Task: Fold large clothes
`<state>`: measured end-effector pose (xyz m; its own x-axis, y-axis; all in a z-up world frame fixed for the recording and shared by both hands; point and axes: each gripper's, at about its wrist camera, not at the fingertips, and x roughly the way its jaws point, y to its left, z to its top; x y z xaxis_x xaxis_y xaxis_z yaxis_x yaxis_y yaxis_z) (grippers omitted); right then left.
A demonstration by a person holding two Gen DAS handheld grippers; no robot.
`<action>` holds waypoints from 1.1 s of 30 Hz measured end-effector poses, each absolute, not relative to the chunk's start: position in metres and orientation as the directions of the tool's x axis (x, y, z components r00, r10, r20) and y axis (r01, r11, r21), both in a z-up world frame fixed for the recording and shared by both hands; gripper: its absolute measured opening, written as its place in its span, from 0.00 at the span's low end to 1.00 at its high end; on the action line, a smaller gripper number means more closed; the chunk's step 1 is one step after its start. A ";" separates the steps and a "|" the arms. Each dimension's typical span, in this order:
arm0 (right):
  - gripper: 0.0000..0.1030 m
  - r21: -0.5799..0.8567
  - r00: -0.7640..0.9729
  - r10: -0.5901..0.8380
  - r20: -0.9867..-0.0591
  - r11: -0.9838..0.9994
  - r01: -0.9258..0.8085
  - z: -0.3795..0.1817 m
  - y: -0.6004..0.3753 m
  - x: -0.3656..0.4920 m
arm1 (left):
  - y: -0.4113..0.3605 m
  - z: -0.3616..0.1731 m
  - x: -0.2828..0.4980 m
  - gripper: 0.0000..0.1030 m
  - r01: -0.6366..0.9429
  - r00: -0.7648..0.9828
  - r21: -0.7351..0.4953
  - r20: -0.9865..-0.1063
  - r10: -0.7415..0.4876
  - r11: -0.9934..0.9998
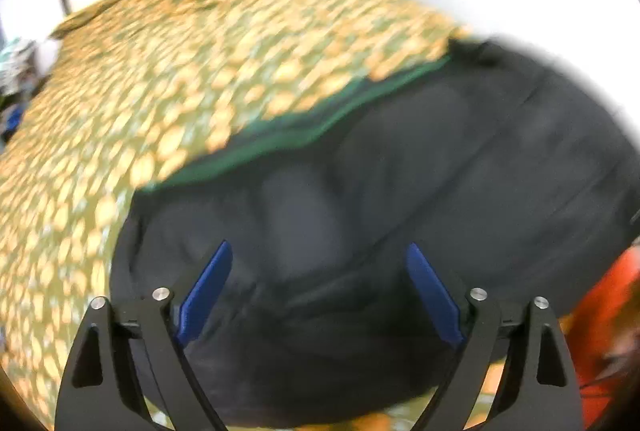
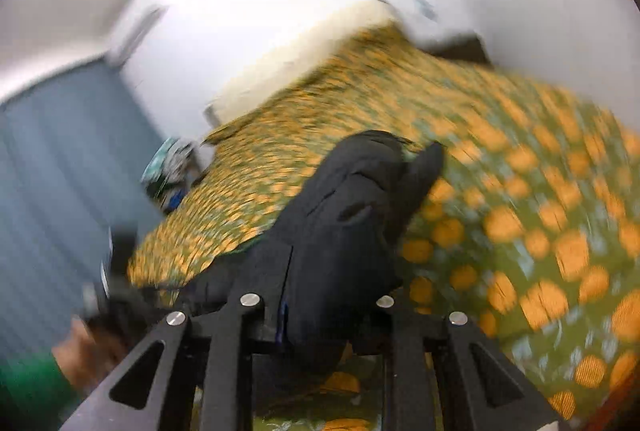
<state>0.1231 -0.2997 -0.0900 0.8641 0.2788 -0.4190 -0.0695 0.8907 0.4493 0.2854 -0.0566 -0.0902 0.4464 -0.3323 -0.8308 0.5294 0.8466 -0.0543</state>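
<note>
A large black garment (image 1: pixel 400 199) with a green inner edge (image 1: pixel 304 135) lies spread on a bed covered by a green sheet with orange spots (image 1: pixel 160 79). My left gripper (image 1: pixel 320 263) is open, its blue pads (image 1: pixel 208 291) wide apart just above the black cloth, holding nothing. In the right wrist view my right gripper (image 2: pixel 320 319) is shut on a bunch of the black garment (image 2: pixel 344 231), which rises in a ridge over the sheet (image 2: pixel 520 211) and hides the fingertips. Both views are motion-blurred.
An orange object (image 1: pixel 608 319) shows at the lower right of the left wrist view. A blue-grey curtain or door (image 2: pixel 60 171) and white wall (image 2: pixel 280 11) stand beyond the bed. Clutter (image 2: pixel 172 171) sits by the bed's far corner. A hand in a green sleeve (image 2: pixel 80 351) holds the other gripper.
</note>
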 end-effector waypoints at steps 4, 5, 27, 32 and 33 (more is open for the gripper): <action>0.21 0.277 0.867 0.305 -0.395 0.939 -0.204 -0.066 -0.249 0.113 | -0.082 -0.034 0.295 0.92 0.642 0.323 -0.182 -0.817 -0.479 0.744; 0.21 0.239 0.866 0.309 -0.393 0.944 -0.228 -0.064 -0.240 0.109 | -0.093 -0.024 0.297 0.93 0.670 0.272 -0.208 -0.824 -0.497 0.713; 0.36 -0.147 0.835 0.391 -0.387 0.868 -0.475 -0.056 -0.131 0.072 | -0.126 -0.051 0.312 0.38 0.639 0.287 0.142 -0.956 -0.063 0.756; 0.58 0.146 0.734 0.546 -0.404 0.831 -0.537 -0.052 -0.179 0.069 | -0.044 -0.048 0.336 0.39 0.561 0.259 0.004 -0.951 -0.170 0.828; 0.58 0.218 0.726 0.553 -0.409 0.832 -0.510 -0.053 -0.192 0.075 | -0.026 -0.053 0.340 0.40 0.543 0.258 -0.011 -0.949 -0.179 0.840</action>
